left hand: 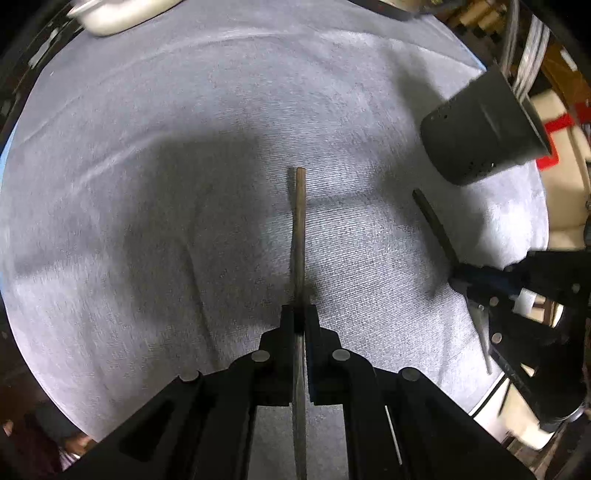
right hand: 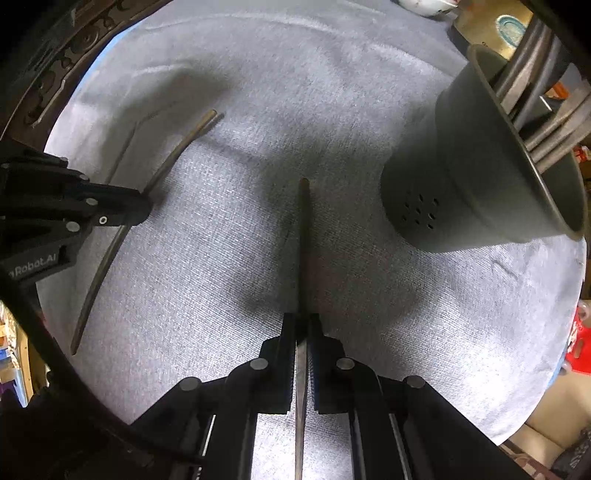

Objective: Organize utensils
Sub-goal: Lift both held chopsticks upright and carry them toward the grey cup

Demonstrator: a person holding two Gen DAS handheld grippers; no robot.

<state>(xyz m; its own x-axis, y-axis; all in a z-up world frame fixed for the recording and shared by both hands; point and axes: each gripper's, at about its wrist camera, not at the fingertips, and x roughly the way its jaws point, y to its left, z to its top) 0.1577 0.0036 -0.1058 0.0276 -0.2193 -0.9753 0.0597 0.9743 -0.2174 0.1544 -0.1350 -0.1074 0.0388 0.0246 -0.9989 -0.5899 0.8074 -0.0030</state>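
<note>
Fingers (left hand: 287, 325) of the left gripper (left hand: 299, 314) pressed together on a slim utensil (left hand: 300, 221), brownish handle end reaching forward over the pale grey cloth (left hand: 184, 147), flat metal part running back between the pads. No gap to either side of it. Pointed steeply down at the cloth-covered desk.

Fingers (right hand: 290, 332) of the right gripper (right hand: 303, 321) likewise clamped on a second thin utensil (right hand: 303, 240), dark handle stretching ahead, shiny shaft passing back through the closed pads. Aimed straight down at the same cloth.

From the right wrist view: left gripper at the left edge, black body with white lettering, its utensil (right hand: 173, 158) seen from the side as a long curved rod crossing through the pinched tips, one end up near the cloth's upper left, the other low near the left rim. Thin shadow line lying beside it on the fabric.

From the left wrist view: right gripper (left hand: 458, 275) at the right edge, dark handle (left hand: 434, 221) slanting up and away from its tips toward the holder.

Dark grey utensil holder (right hand: 461, 177) standing on the cloth at upper right, small drain holes low on its wall, flared rim, several handles (right hand: 532, 107) already inside. Same holder (left hand: 480, 133) at upper right in the left view, well apart from the left utensil, nearer the right one. Neither held utensil inside the holder.

White rounded object (left hand: 122, 14) at the cloth's far edge, too cropped to identify.
</note>
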